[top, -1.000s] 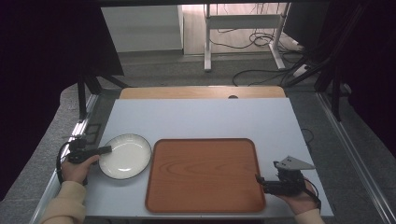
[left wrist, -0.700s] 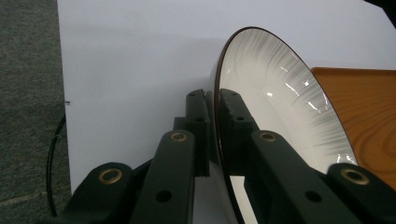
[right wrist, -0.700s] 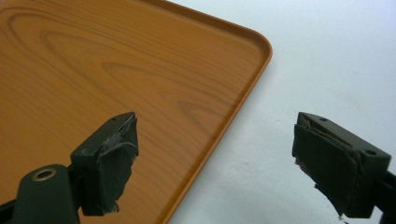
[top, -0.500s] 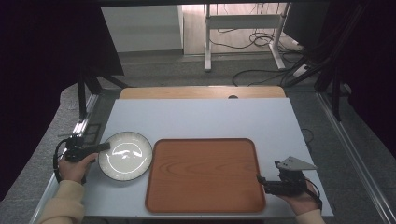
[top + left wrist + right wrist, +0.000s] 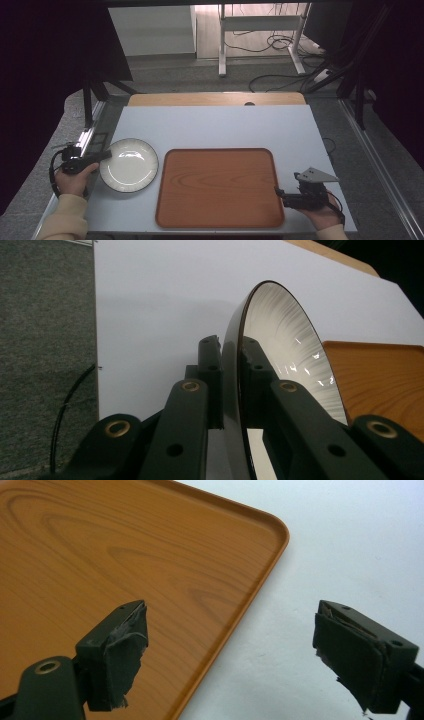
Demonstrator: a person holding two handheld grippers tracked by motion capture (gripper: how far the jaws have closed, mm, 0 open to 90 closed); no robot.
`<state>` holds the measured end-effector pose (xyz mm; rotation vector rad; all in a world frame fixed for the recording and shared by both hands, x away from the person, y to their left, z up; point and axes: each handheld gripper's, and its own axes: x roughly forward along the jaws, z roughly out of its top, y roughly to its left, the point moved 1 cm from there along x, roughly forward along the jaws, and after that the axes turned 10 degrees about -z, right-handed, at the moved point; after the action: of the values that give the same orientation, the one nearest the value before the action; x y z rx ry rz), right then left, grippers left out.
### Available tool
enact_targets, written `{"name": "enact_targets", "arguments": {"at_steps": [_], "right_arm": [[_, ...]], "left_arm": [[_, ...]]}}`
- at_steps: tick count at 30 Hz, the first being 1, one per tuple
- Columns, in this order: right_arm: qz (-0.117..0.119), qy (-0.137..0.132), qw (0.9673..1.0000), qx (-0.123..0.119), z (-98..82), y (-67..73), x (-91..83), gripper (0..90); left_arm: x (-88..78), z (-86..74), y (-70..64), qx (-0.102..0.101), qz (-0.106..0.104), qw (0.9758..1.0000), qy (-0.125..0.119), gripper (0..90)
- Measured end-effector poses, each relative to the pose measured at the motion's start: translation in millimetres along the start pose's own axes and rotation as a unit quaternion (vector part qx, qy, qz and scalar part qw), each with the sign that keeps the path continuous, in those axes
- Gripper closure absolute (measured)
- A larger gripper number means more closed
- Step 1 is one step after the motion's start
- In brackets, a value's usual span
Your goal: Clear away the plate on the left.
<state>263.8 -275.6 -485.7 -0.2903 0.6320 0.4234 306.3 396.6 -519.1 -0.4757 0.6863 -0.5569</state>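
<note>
High view: round white ceramic plate with a dark rim (image 5: 129,165) at about nine o'clock on the pale grey tabletop (image 5: 215,127), just beside the left edge of the rectangular wooden tray with rounded corners (image 5: 219,186), apparently not touching it. Left gripper (image 5: 102,155) reaching in from nine o'clock, jaws clamped on the plate's left rim, gripper body lying roughly level and pointing toward three o'clock. Right gripper (image 5: 278,192) at about four o'clock, just off the tray's right edge, pointing back toward nine o'clock, nothing between its jaws. Left gripper view: plate (image 5: 285,350) seen nearly edge-on, rim pinched between the two black jaws, glazed inner face turned to the right, tray (image 5: 380,380) lying beyond it at about three o'clock, bare tabletop (image 5: 160,305) to the left and ahead. Plate apparently tipped or lifted off the surface at the gripped side, though contact at the far rim hard to judge. Right gripper view: jaws spread wide and empty, straddling the tray's near corner (image 5: 150,570), left pad over the wood, right pad over the tabletop (image 5: 350,540). Deciding relation, as a judgement: tray directly at three o'clock from the held plate, along the line of the left jaws, left hand far nearer than right; a short carry across, rim kept above the tray's raised lip.
</note>
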Motion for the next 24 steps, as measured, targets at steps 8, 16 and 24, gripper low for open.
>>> {"name": "enact_targets", "arguments": {"at_steps": [8,16,24], "right_arm": [[0.0,0.0,1.0,-0.001,0.2,0.1,0.1,14.7],[-0.002,-0.002,1.0,0.0,0.3,-0.1,-0.4,14.7],[-0.004,-0.005,1.0,0.001,0.7,-0.8,-1.2,14.7]], "left_arm": [[-6.7,0.6,0.5,-0.007,-0.013,0.9997,-0.017,83.1],[-12.3,4.7,-9.4,-0.007,-0.038,0.9983,-0.043,83.1],[-14.5,7.3,-18.9,0.004,-0.046,0.9977,-0.05,82.9]]}}
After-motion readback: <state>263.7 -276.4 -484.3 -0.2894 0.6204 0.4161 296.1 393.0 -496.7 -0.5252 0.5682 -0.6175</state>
